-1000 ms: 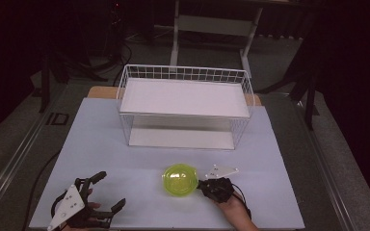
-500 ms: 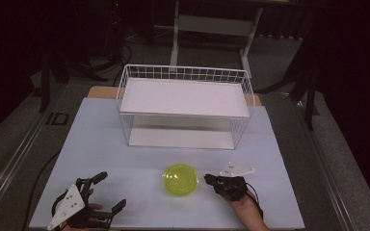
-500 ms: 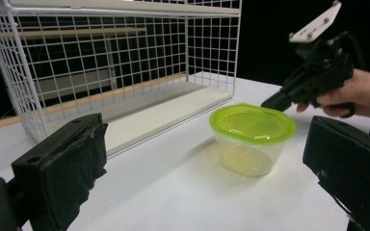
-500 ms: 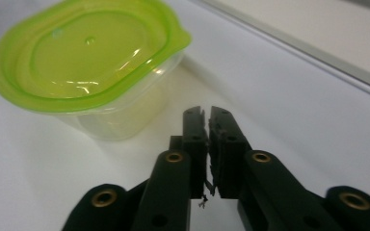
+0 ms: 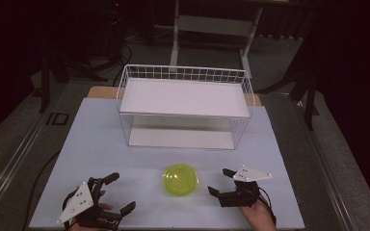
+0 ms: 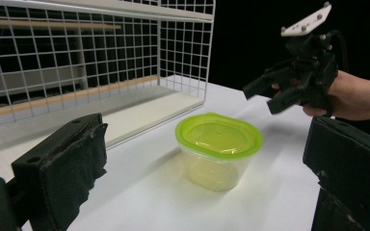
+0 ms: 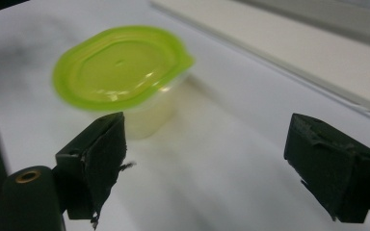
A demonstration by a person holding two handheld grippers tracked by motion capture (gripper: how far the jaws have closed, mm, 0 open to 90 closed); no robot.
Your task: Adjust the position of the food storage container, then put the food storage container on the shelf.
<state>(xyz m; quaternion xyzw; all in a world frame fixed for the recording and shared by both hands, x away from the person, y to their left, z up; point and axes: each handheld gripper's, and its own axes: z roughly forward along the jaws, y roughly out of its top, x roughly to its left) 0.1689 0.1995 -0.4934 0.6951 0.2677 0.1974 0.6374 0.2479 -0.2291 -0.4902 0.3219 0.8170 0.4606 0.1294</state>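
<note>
The right tool [image 5: 221,182] stands just right of the green-lidded container [image 5: 179,179], jaws spread wide and holding nothing — their tips point toward the container without touching it. The left tool [image 5: 119,193] sits well to the container's left, near the table's [image 5: 101,144] front edge, jaws also wide apart and empty. The container itself — a clear tub with a lime lid shut on top — rests upright on the table between the two tools. Behind the container stands a white wire rack [image 5: 185,103], its lower shelf facing the container.
</note>
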